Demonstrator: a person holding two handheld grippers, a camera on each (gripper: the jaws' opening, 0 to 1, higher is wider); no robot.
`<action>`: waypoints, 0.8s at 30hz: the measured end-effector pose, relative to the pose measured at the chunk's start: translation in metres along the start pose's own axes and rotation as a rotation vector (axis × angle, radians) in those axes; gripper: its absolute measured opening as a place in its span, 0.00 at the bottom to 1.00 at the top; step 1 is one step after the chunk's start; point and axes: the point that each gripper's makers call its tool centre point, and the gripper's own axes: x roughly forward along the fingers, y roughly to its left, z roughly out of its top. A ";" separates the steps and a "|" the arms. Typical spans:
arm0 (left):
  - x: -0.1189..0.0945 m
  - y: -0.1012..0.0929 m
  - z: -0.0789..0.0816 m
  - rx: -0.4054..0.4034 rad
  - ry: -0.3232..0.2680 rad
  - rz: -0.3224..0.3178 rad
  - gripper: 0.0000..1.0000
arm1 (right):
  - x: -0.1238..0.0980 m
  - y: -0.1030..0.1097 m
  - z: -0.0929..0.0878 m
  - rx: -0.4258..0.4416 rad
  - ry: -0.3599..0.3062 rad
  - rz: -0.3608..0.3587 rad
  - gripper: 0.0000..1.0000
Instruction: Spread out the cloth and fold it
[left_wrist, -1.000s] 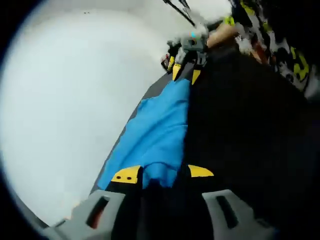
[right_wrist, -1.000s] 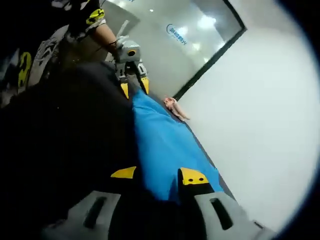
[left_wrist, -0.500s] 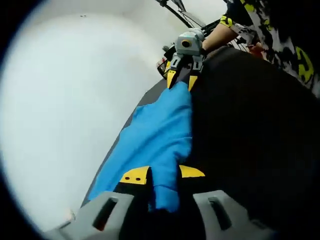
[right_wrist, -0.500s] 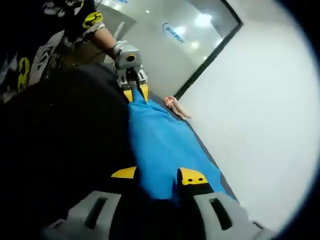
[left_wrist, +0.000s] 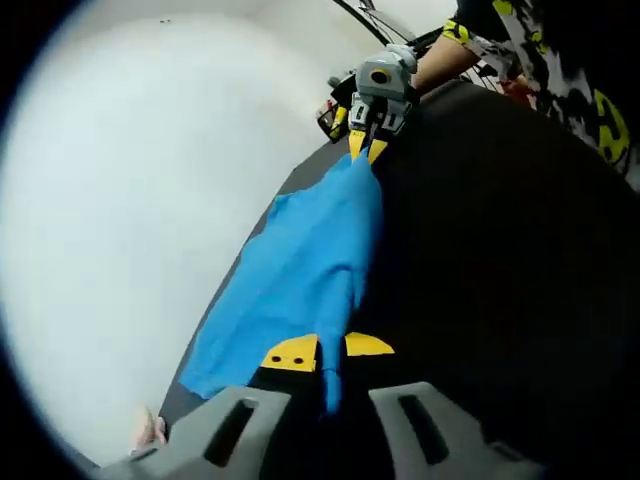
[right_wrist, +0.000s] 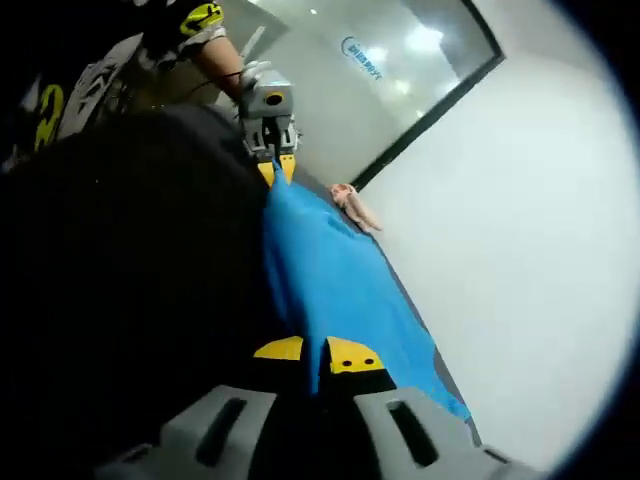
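A blue cloth (left_wrist: 310, 260) lies stretched along the edge of a black table top (left_wrist: 490, 260). My left gripper (left_wrist: 328, 350) is shut on the cloth's near end, its yellow tips pinching the fabric. At the far end my right gripper (left_wrist: 363, 150) is also shut on the cloth. In the right gripper view the same blue cloth (right_wrist: 330, 280) runs from my right gripper (right_wrist: 315, 352), pinched between its yellow tips, up to my left gripper (right_wrist: 276, 170). The cloth's outer part hangs past the table edge.
The black table top (right_wrist: 140, 280) spreads wide on the inner side of the cloth. A small pink object (right_wrist: 352, 205) lies beyond the far end, by a dark-framed glass wall (right_wrist: 400, 70). A person's patterned sleeve (left_wrist: 560, 70) reaches over the table. White floor (left_wrist: 130, 200) lies past the table edge.
Both pairs of jaws have gone from open around the cloth's edge to shut on it. The cloth between them has drawn straighter.
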 end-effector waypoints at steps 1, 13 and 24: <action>-0.003 0.004 0.004 0.002 -0.005 0.010 0.03 | -0.003 -0.012 0.006 -0.017 -0.009 -0.048 0.04; -0.066 0.134 0.115 -0.116 -0.155 0.190 0.03 | -0.061 -0.155 0.125 0.089 -0.206 -0.281 0.04; -0.155 0.172 0.238 -0.007 -0.241 0.234 0.03 | -0.170 -0.192 0.237 0.061 -0.313 -0.329 0.04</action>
